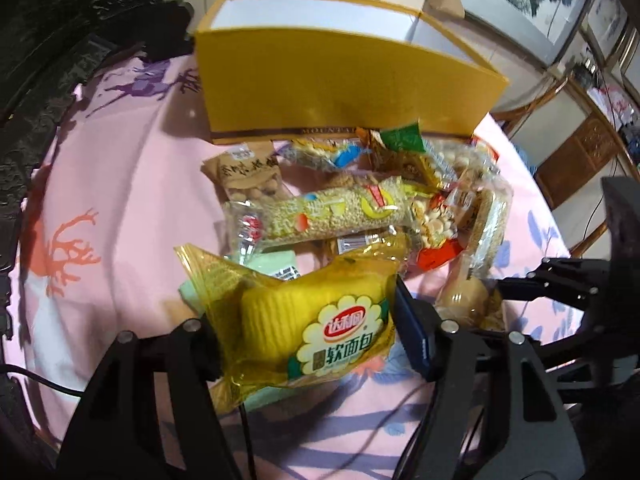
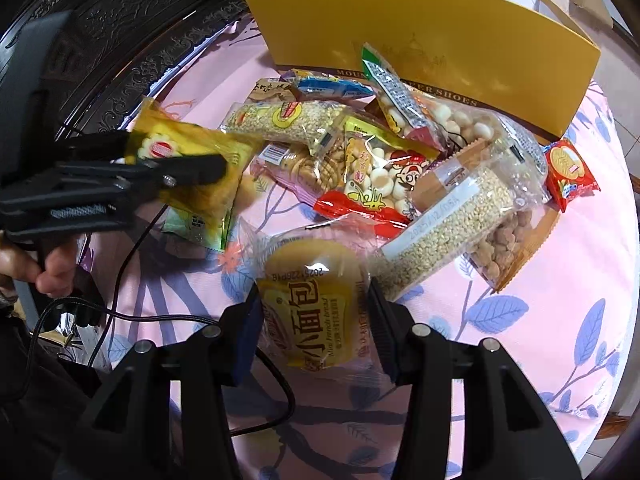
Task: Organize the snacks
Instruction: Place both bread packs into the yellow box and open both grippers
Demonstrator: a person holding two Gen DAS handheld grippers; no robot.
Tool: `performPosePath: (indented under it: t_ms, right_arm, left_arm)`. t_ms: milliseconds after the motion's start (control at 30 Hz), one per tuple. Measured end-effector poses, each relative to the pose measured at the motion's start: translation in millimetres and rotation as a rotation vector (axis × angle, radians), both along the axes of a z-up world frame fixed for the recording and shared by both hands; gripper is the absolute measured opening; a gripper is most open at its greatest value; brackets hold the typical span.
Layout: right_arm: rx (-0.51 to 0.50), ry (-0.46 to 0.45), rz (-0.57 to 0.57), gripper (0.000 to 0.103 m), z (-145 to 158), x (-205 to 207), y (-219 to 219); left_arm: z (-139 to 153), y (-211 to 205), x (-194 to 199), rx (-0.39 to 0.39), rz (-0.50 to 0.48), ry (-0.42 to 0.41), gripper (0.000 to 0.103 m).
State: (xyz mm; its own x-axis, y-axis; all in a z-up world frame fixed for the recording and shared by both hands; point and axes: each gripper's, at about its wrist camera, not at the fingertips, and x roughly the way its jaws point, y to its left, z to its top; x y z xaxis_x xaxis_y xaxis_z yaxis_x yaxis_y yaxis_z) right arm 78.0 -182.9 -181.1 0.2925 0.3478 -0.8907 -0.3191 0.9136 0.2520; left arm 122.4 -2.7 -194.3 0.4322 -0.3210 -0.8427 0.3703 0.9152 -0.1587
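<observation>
Left wrist view: left gripper point(image 1: 308, 332) has its jaws pinching a yellow soft-bread pack point(image 1: 316, 328) across the body, film puckered at both pads; pack sits lifted just above the pink printed tablecloth point(image 1: 120, 184), w/ a pale green packet point(image 1: 276, 266) under it. Right wrist view shows the same: left gripper point(image 2: 180, 160) clamped on the yellow soft-bread pack point(image 2: 192, 168), a hand point(image 2: 44, 268) on the handle. Right gripper point(image 2: 316, 320) has jaws closed on a mini french bread pack point(image 2: 316, 300), pads on either side of the bun, wrapper creased between them. Rest of pile lies btwn the grippers and the yellow box point(image 2: 432, 52): puffed-grain bar point(image 2: 444, 224), ball-biscuit bag point(image 2: 384, 168), peanut bag point(image 2: 508, 248), small red cracker pack point(image 2: 570, 174) off to the side. Handling, my read: both breads are light, soft, air-filled; glossy film prob. slippery, so a grip on the loose sealed end could slide or tear. Best hold is across the bun's middle, light squeeze only, else it squashes. Grain bars look stiffer but brittle: take mid-length, not at ends. Biscuit bags are loose-fill, contents shift; grab the body low, avoid crushing. Box is open at top, stiff card walls, nothing visible inside from here; drop-in from above looks easiest.
</observation>
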Motion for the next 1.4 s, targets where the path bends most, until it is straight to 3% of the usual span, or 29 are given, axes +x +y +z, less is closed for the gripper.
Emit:
performPosePath:
  t_ms: [367, 733, 933, 1167, 1400]
  right_arm:
    - [0.026, -0.071, -0.047, 0.05, 41, 3, -21]
    - [0.032, -0.38, -0.177, 0.05, 149, 54, -59]
    - [0.022, -0.507, -0.266, 0.05, 184, 98, -78]
    - [0.019, -0.594, -0.333, 0.05, 203, 139, -88]
    - [0.014, -0.566, -0.356, 0.05, 185, 180, -91]
  left_arm:
    - [61, 18, 5, -0.045, 0.061, -0.112, 0.068]
    - [149, 1, 54, -0.106, 0.106, -0.295, 0.068]
    - [185, -15, 97, -0.15, 0.139, -0.352, 0.068]
    - [205, -34, 141, -0.158, 0.174, -0.395, 0.068]
    - [179, -51, 190, -0.112, 0.238, -0.339, 0.068]
